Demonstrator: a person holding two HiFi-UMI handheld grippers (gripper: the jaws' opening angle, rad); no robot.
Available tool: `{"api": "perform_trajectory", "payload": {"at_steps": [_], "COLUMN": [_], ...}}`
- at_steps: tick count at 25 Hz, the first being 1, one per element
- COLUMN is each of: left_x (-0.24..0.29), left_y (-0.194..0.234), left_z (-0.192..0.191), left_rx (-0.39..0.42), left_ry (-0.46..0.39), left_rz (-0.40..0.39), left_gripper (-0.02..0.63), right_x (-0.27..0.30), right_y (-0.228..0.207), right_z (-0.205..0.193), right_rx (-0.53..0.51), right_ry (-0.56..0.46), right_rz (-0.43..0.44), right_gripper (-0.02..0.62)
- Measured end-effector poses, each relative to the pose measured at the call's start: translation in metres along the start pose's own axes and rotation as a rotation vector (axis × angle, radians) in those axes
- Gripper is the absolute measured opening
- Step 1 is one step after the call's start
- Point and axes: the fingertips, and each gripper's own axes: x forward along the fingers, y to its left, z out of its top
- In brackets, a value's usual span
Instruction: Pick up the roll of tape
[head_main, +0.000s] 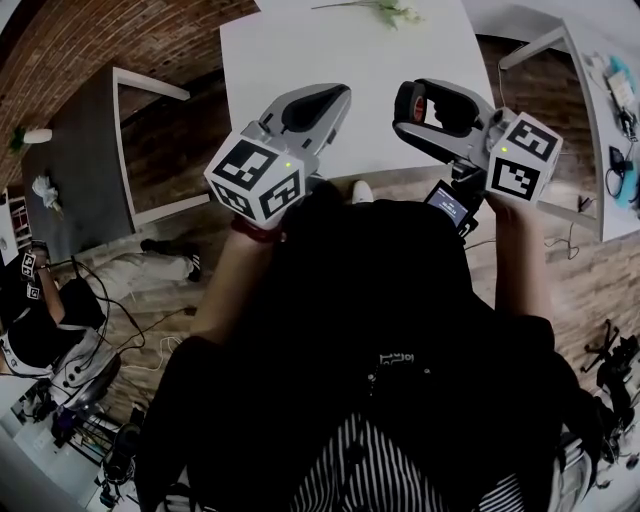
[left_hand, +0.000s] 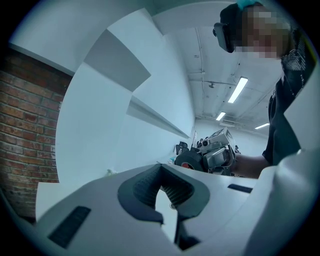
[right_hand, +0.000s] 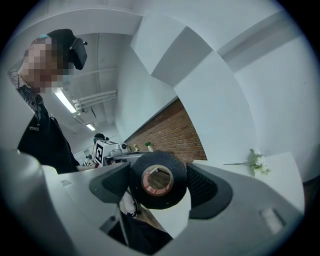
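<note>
The roll of tape is black with a brown cardboard core. It is held off the table, squeezed between the two dark pads of my right gripper, which is shut on it. In the head view the tape shows at the tip of the right gripper, above the near edge of the white table. My left gripper hovers beside it to the left, shut with nothing in it; its pads meet at the tip. From the left gripper view, the tape is seen held in the other gripper.
A sprig of white flowers lies at the table's far edge. A grey table stands at the left, and another white table with small items at the right. Cables and a seated person are on the floor at left.
</note>
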Motion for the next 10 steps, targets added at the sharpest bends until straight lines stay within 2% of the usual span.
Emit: {"api": "perform_trajectory", "payload": {"at_steps": [10], "left_x": [-0.0085], "left_y": [0.0035], "left_z": [-0.0045], "left_rx": [-0.011], "left_ry": [-0.002], "left_rz": [0.001], "left_gripper": [0.003], "right_x": [-0.0004], "right_y": [0.0041], "right_z": [0.0040], "right_rx": [-0.025], "right_ry": [-0.001], "right_rz": [-0.012], "right_gripper": [0.348]}}
